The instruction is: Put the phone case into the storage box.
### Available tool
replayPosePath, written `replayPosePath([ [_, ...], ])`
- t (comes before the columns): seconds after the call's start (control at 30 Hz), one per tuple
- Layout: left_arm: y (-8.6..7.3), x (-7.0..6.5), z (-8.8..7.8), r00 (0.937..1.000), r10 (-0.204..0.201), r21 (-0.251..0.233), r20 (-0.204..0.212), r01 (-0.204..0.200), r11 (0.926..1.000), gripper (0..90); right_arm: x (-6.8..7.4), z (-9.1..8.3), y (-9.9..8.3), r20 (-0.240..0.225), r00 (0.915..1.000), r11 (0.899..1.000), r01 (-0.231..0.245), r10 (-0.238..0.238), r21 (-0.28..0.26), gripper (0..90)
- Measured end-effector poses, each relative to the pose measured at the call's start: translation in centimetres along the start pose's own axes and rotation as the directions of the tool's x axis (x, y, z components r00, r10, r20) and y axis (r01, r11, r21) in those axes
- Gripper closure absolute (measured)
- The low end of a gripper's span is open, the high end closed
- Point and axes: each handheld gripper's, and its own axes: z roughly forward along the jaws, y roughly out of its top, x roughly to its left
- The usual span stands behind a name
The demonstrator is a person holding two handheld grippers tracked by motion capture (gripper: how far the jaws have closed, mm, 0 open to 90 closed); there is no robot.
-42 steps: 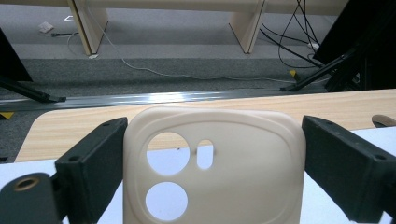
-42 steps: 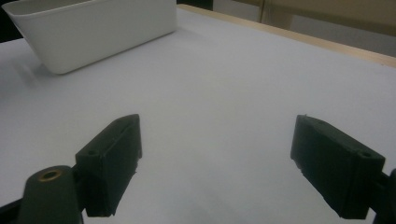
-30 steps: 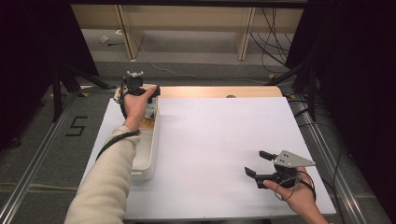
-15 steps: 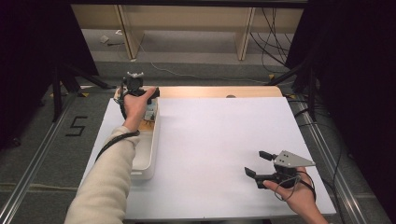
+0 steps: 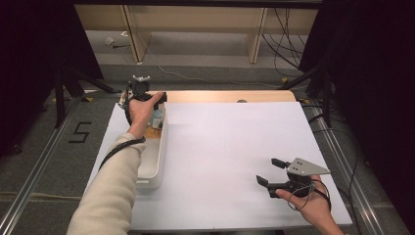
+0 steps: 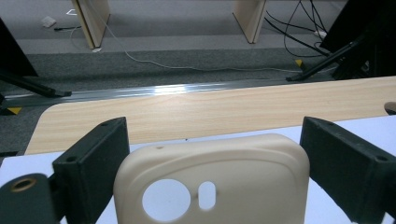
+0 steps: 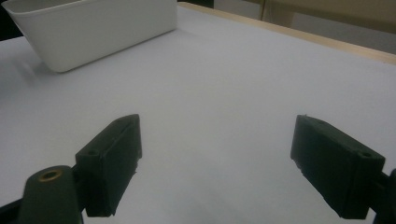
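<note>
A beige phone case (image 6: 243, 177) with a round camera hole and a small slot stands between the jaws of my left gripper (image 6: 212, 140), which is shut on its two sides. In the high view the left gripper (image 5: 142, 90) is held over the far end of a white bin (image 5: 155, 161) at the table's left. My right gripper (image 5: 268, 172) hovers low at the table's near right. In its own view the right gripper (image 7: 217, 144) is open wide, with just white table between its jaws.
The white bin (image 7: 93, 32) holds a few small items (image 5: 155, 122) at its far end. A bare wooden strip (image 5: 225, 96) runs along the table's far edge. Beyond it lie cables (image 6: 196, 67) and wooden legs on the floor.
</note>
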Motion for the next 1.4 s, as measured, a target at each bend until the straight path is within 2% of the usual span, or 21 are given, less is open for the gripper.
replayPosePath([
  [0.2,0.3,-0.1,-0.4,0.9998,0.000,-0.008,0.020,0.000,1.0000,7.4,0.0,0.0,0.0,0.003,1.0000,1.000,0.002,-0.002,0.001,17.4],
  [0.5,0.7,-0.7,-1.5,0.9996,0.013,-0.036,0.026,-0.012,0.9993,2.2,-0.1,0.0,0.0,0.011,0.9999,1.000,0.006,-0.006,0.003,17.2],
  [1.07,0.6,-1.3,-3.7,0.9954,0.014,-0.038,0.094,-0.011,0.9992,3.2,-0.1,0.0,0.0,0.014,0.9999,1.000,0.001,-0.001,0.004,16.9],
  [1.4,0.1,-1.1,-5.1,0.9945,0.030,-0.041,0.100,-0.026,0.9988,4.6,-0.2,0.1,0.0,0.015,0.9999,1.000,0.002,-0.002,0.004,16.9],
])
